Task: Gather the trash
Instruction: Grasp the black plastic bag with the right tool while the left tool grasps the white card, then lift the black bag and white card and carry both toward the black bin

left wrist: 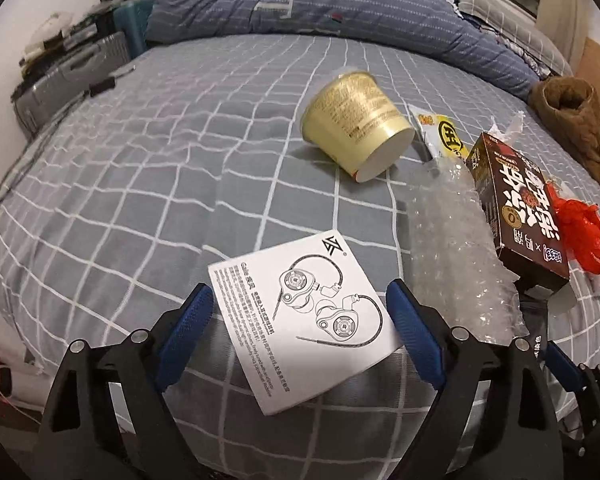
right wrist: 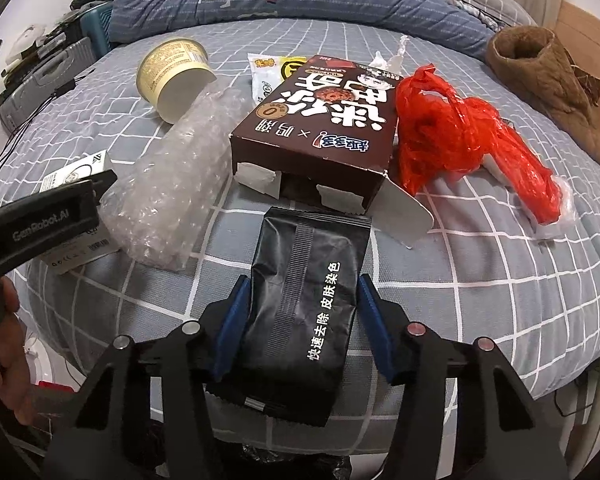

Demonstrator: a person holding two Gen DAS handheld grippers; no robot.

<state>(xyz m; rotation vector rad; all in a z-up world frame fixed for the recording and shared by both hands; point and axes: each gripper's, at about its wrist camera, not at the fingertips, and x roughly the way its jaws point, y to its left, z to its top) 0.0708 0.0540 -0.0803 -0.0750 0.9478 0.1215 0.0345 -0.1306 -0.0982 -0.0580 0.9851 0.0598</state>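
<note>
Checked bed (left wrist: 140, 200) — cup (left wrist: 356, 132), leaflet (left wrist: 300, 320); box (right wrist: 320, 120)

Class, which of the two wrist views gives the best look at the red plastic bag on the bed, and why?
The right wrist view: the red plastic bag shows whole, beside the brown box. In the left wrist view the red plastic bag sits distorted at the frame's right edge, partly hidden by the box.

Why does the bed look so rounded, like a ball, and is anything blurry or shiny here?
Left wrist view: the fisheye lens bends the checked bedsheet into a dome with dark corners; the earphone leaflet is sharp, and the noodle cup shows soft glare. Right wrist view: same bulge; the bubble wrap glints, and the black sachet reads clearly.
</note>
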